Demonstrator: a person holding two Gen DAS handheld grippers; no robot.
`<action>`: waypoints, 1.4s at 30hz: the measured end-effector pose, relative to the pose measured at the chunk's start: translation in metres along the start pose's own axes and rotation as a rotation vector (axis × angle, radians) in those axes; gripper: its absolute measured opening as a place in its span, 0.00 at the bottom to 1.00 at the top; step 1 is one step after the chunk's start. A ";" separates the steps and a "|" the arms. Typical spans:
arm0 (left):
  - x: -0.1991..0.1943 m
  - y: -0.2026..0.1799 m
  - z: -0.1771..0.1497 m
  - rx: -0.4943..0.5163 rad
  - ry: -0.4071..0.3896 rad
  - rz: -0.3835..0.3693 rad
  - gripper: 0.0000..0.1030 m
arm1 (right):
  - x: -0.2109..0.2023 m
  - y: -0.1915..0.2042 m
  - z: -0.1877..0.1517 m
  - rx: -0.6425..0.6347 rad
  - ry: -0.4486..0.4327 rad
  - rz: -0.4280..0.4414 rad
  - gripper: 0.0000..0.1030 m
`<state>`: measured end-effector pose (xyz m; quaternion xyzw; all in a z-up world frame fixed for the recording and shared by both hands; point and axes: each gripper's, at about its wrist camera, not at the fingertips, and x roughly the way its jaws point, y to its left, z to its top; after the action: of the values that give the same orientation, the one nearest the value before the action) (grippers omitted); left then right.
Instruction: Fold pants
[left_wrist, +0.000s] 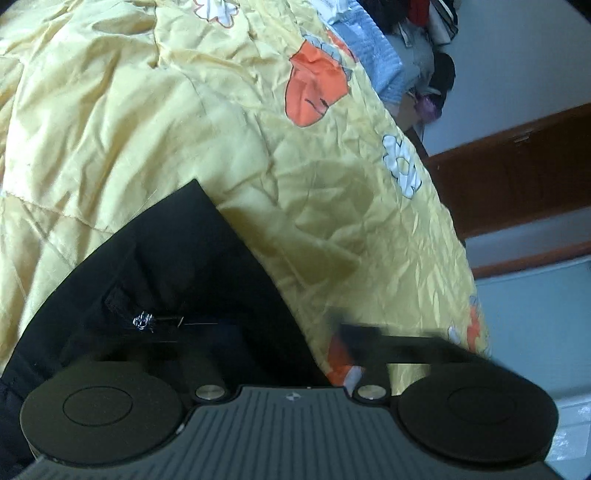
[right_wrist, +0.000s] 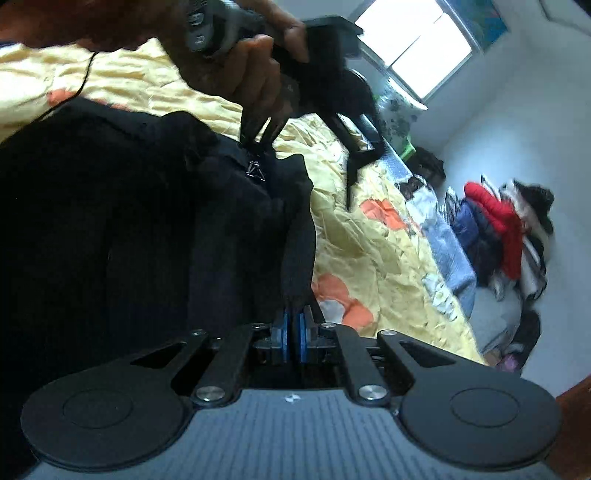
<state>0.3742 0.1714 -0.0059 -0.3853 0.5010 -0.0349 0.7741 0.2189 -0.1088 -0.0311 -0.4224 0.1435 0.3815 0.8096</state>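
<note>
Gripping the soft black pants (right_wrist: 155, 229) at the waistband, we keep both grippers (right gripper (right_wrist: 293, 332), left gripper (right_wrist: 258, 142)) closed on limp cloth.

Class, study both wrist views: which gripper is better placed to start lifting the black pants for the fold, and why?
Probably right. The right gripper is shut on an edge of the black pants. The left gripper only meets the fabric near the zipper pull; its grip is unclear.
</note>
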 end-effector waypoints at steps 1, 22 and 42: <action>-0.002 0.003 -0.004 -0.008 0.014 -0.015 0.09 | -0.002 -0.002 0.000 0.028 -0.005 0.005 0.06; -0.139 0.113 -0.204 0.182 -0.132 0.052 0.06 | -0.100 0.114 0.010 0.408 0.013 0.333 0.05; -0.191 0.049 -0.256 0.474 -0.257 0.188 0.50 | -0.221 0.087 -0.112 0.915 0.093 -0.143 0.10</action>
<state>0.0575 0.1457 0.0548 -0.1469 0.4103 -0.0300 0.8995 0.0175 -0.2765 -0.0256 -0.0471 0.3036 0.2029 0.9298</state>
